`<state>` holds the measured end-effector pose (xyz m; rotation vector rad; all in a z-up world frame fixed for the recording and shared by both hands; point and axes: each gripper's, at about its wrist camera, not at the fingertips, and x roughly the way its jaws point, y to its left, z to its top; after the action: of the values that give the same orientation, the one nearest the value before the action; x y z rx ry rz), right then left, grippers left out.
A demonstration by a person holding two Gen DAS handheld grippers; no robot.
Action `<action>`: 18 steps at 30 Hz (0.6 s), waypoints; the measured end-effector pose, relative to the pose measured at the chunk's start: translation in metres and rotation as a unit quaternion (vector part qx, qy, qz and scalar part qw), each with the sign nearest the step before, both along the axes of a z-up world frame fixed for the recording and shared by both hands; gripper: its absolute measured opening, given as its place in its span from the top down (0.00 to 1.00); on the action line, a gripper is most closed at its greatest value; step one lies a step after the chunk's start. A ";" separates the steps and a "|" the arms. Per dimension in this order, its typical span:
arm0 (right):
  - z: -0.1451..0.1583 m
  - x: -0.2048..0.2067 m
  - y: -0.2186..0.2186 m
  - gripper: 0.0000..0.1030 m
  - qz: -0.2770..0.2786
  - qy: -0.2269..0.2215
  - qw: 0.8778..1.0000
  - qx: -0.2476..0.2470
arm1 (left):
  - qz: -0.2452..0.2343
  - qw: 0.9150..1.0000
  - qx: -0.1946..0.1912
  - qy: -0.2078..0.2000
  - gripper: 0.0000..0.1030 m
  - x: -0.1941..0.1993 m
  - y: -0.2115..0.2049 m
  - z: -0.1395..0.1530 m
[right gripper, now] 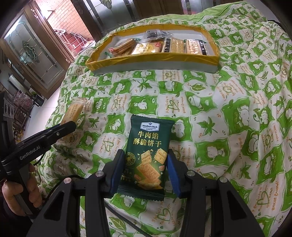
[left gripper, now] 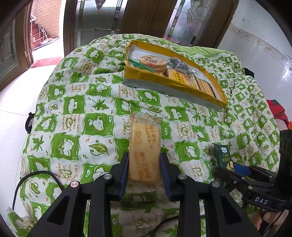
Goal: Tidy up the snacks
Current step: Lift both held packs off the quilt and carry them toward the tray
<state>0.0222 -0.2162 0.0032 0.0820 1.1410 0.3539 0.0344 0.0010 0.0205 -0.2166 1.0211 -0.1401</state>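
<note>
My left gripper [left gripper: 144, 156] is shut on a pale yellow biscuit packet [left gripper: 144, 145], its blue pads pressing both long sides above the green-and-white cloth. My right gripper [right gripper: 144, 155] is shut on a dark green cracker packet [right gripper: 147, 155] held upright between its pads. In the left wrist view the green packet [left gripper: 223, 156] and the right gripper [left gripper: 235, 168] show at the lower right. In the right wrist view the yellow packet [right gripper: 74, 113] and the left gripper [right gripper: 62, 130] show at the left. A yellow-rimmed box [left gripper: 146, 75] [right gripper: 155, 62] with several snack packets lies farther back.
The green leaf-patterned cloth [left gripper: 76, 109] covers a round table whose edge falls off to a white tiled floor at the left. A black cable [left gripper: 32, 176] lies on the near left of the cloth. Wooden doors with glass panels [left gripper: 102, 16] stand behind. A hand [right gripper: 20, 191] holds the left gripper's handle.
</note>
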 end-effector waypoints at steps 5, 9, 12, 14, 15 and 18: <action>0.001 -0.001 -0.001 0.56 0.000 -0.001 1.000 0.002 | -0.006 1.000 0.001 -0.004 0.67 0.002 -0.005 0.006; 0.001 -0.001 -0.001 0.56 -0.001 -0.001 1.000 0.002 | -0.011 1.000 0.004 -0.005 0.67 0.003 -0.011 0.008; 0.001 -0.001 -0.002 0.56 -0.002 -0.002 1.000 0.004 | -0.014 1.000 0.007 -0.006 0.67 0.004 -0.014 0.009; 0.002 -0.001 -0.001 0.56 -0.002 -0.002 1.000 0.005 | -0.016 1.000 0.007 -0.006 0.67 0.004 -0.015 0.009; 0.001 -0.001 -0.002 0.56 -0.002 -0.002 1.000 0.005 | -0.017 1.000 0.008 -0.006 0.67 0.004 -0.016 0.009; 0.003 -0.001 -0.003 0.56 -0.003 -0.004 1.000 0.007 | -0.018 1.000 0.008 -0.005 0.67 0.003 -0.017 0.009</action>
<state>0.0211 -0.2188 0.0059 0.0960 1.1303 0.3555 0.0379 -0.0159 0.0291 -0.1821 1.0167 -0.1656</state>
